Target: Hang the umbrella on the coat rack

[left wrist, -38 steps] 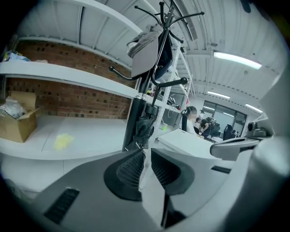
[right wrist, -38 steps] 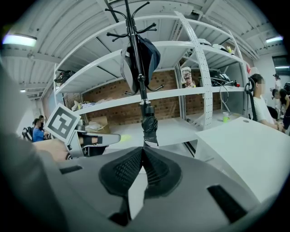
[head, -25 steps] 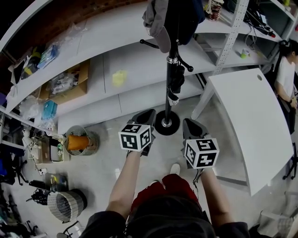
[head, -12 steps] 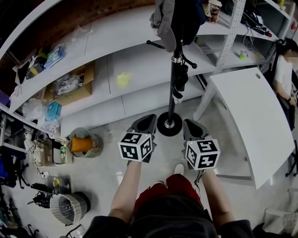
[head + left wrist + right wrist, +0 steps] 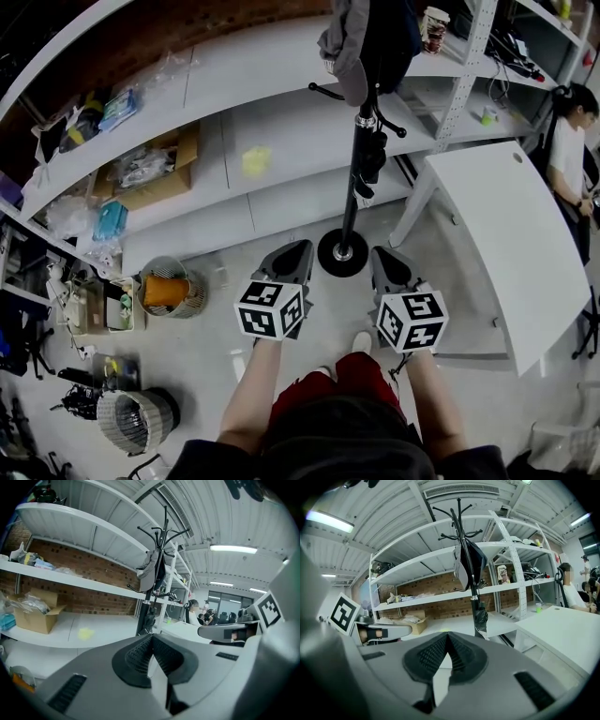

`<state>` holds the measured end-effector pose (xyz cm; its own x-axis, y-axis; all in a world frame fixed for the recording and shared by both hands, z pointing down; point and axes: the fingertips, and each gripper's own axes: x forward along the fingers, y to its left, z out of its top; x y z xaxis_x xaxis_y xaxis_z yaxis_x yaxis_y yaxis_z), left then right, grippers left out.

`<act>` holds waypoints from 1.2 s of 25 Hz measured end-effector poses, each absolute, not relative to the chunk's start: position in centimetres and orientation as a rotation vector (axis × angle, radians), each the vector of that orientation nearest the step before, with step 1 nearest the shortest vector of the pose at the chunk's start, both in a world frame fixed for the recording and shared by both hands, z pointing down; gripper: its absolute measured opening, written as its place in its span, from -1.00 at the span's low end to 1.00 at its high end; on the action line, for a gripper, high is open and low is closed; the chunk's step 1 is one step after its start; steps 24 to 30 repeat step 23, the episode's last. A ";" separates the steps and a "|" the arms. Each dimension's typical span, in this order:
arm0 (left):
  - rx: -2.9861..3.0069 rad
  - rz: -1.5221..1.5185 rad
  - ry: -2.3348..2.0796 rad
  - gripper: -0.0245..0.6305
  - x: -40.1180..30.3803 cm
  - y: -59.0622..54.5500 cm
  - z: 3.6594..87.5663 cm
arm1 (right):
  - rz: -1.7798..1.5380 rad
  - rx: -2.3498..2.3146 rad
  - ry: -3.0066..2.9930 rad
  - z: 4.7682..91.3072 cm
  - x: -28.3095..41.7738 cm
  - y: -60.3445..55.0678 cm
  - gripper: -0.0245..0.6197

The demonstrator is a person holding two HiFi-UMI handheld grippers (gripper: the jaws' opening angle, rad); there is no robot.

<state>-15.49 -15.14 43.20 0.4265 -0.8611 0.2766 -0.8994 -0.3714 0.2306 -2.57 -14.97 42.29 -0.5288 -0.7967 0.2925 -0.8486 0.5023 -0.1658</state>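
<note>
Jaws together on left gripper (image 5: pixel 296 247) and right gripper (image 5: pixel 381 254).

I have drawn both grippers back toward me. In the head view the left gripper (image 5: pixel 300 246) has dropped noticeably lower, the right gripper (image 5: pixel 378 251) only slightly. My view has swung too: the coat rack (image 5: pixel 350 216) and the shelves (image 5: pixel 281 141) behind it have drifted rightward.
</note>
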 end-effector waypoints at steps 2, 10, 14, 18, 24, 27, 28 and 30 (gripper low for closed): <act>2.344 0.147 -1.511 -0.89 -15.8 -14.6 42.8 | 0.436 1.421 -2.572 42.0 -2.9 -14.5 -0.87; 2.350 0.114 -1.523 -0.89 -17.5 -12.2 41.7 | 0.410 1.398 -2.609 41.1 -4.9 -12.4 -0.87; 2.353 0.109 -1.535 -0.89 -18.3 -10.9 41.4 | 0.403 1.395 -2.622 40.7 -5.6 -11.4 -0.87; 2.359 0.108 -1.550 -0.89 -19.2 -9.6 41.0 | 0.395 1.394 -2.630 40.4 -6.3 -10.2 -0.87; 2.359 0.092 -1.569 -0.89 -20.3 -8.3 40.6 | 0.384 1.380 -2.644 40.2 -7.2 -8.8 -0.87; 2.359 0.092 -1.569 -0.89 -20.3 -8.3 40.6 | 0.384 1.380 -2.644 40.2 -7.2 -8.8 -0.87; 2.359 0.092 -1.569 -0.89 -20.3 -8.3 40.6 | 0.384 1.380 -2.644 40.2 -7.2 -8.8 -0.87; 2.359 0.092 -1.569 -0.89 -20.3 -8.3 40.6 | 0.384 1.380 -2.644 40.2 -7.2 -8.8 -0.87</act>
